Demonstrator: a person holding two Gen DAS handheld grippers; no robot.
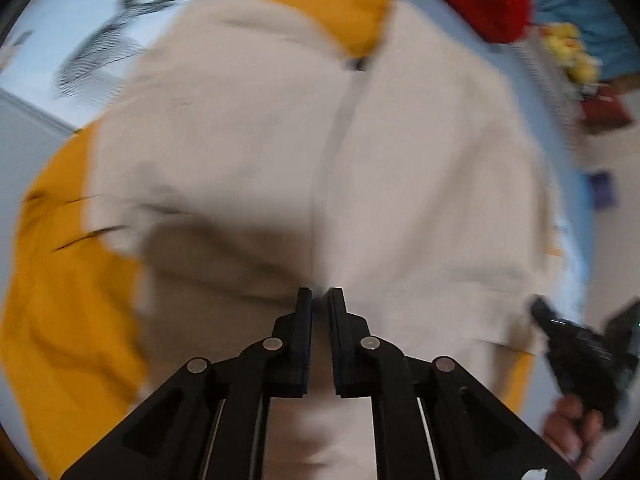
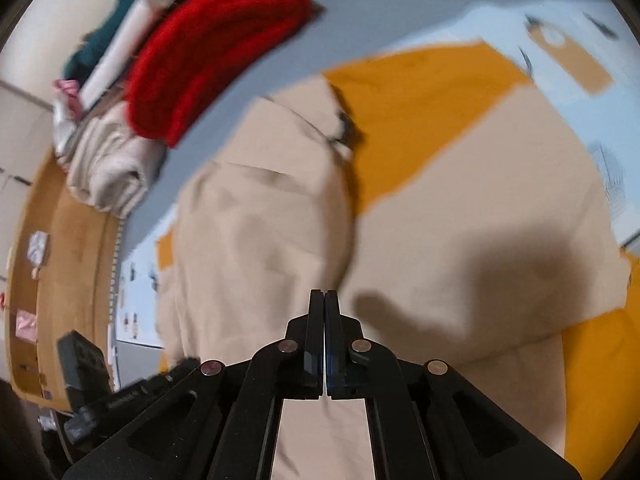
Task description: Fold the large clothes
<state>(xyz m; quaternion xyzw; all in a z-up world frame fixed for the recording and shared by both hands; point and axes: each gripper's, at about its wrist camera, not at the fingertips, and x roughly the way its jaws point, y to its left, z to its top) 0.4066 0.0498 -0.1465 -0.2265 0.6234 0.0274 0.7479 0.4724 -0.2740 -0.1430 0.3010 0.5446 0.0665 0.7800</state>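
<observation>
Jacket (image 1: 248, 152), beige-and-mustard, lies flat on bed (image 2: 280, 64); my left hand-held gripper (image 1: 320, 296) and right hand-held gripper (image 2: 324, 296), both pinching hem at 6 o'clock for folding.

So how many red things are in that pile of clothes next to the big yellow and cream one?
1 that I can tell: a fuzzy red garment on top of the pile, above a cream bundle and beside something teal. More could be hidden underneath.
</observation>
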